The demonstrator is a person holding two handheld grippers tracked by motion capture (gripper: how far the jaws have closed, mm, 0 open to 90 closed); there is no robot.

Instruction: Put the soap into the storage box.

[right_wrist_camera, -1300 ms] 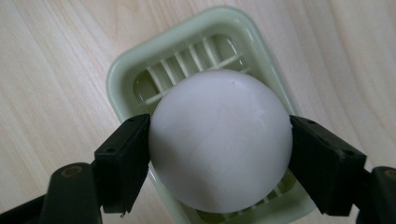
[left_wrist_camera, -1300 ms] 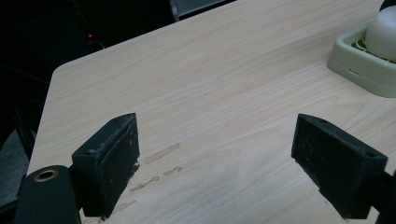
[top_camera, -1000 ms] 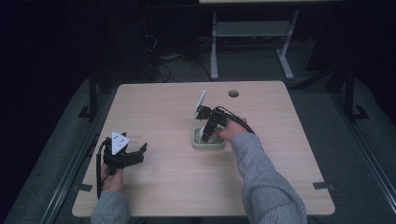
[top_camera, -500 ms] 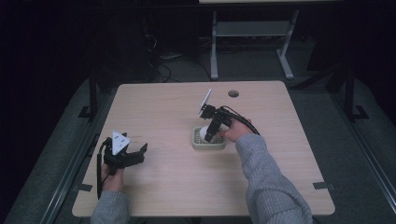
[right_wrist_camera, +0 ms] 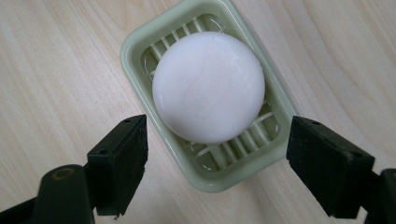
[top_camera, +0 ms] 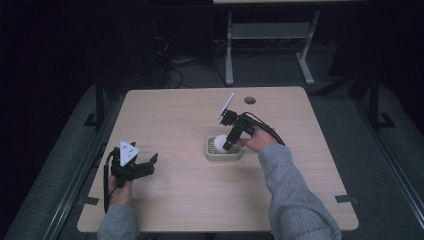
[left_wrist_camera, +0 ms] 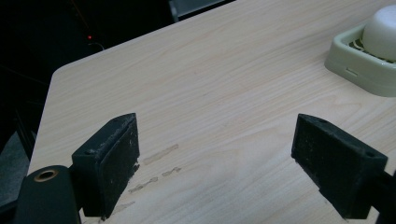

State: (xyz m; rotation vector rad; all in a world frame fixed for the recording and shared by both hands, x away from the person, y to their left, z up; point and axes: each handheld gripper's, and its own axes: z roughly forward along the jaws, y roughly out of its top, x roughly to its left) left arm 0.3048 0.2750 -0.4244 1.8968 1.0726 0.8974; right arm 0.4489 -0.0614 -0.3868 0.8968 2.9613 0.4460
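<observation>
Two open fingers (right_wrist_camera: 119, 165) (right gripper (right_wrist_camera: 215, 170)) flanking soap (right_wrist_camera: 208, 87).

From above the near side we look forward and down on the whole table (top_camera: 175, 210). Our left gripper view sits low and close over the near left tabletop, facing right and far, and catches the soap dish (left_wrist_camera: 362, 58) at its edge. Our right gripper view looks steeply down, very near that dish (right_wrist_camera: 205, 177), which the high view places mid-table.
</observation>
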